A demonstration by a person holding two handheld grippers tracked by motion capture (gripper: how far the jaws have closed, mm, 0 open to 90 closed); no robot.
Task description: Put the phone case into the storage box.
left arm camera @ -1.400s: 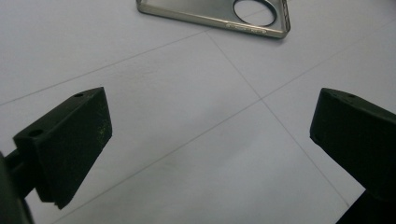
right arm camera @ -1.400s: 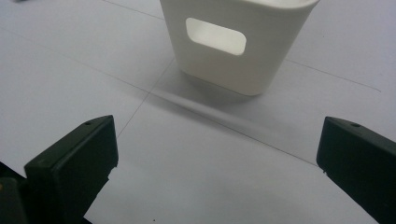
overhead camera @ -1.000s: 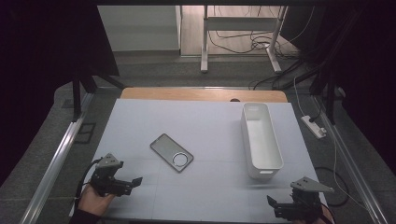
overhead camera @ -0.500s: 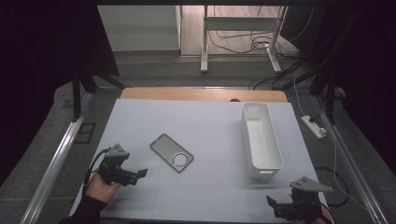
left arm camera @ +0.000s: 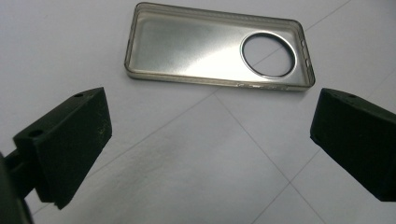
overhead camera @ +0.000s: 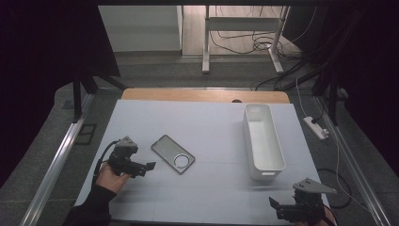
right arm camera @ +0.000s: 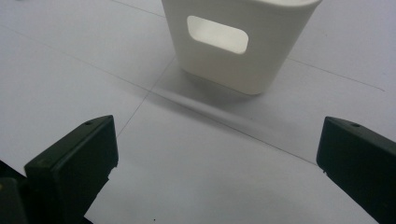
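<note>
Left hand-held gripper wide open, empty, near phone case; approach low, straddle its narrow edges.

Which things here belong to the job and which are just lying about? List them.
Part of the job:
phone case
left gripper, open, facing the case
white bin
right gripper, open, facing the bin

Just lying about:
power strip on the floor
cables behind the table
</note>
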